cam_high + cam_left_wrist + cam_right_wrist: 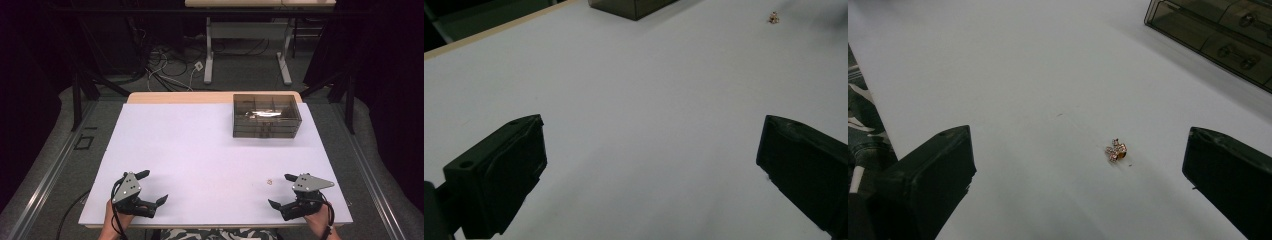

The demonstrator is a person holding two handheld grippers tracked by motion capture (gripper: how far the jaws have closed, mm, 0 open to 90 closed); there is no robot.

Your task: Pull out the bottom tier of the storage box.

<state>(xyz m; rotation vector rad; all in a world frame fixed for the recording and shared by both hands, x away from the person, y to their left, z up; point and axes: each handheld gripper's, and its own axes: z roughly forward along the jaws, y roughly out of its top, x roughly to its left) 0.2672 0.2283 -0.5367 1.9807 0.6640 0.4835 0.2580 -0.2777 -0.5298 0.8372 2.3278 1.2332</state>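
Observation:
A tiny sparkly trinket (1116, 150) with pale stones and a gold part lies on the white tabletop; it shows as a speck (269, 182) in the high view and far off (774, 18) in the left gripper view. My right gripper (280, 191) rests at the front right, jaws open wide, with the trinket just ahead of it and nothing between the pads (1077, 167). At the front left my left gripper (152, 187) also stands open and empty (651, 155). A smoky transparent drawer box (266, 115) stands at the far right of the table.
The white table sheet (200, 150) ends in a wooden strip at the back. The box's drawers with small knobs (1233, 50) face my right gripper. Beyond the table are floor cables and another table's legs (210, 50). Patterned trousers (863, 135) border the front edge.

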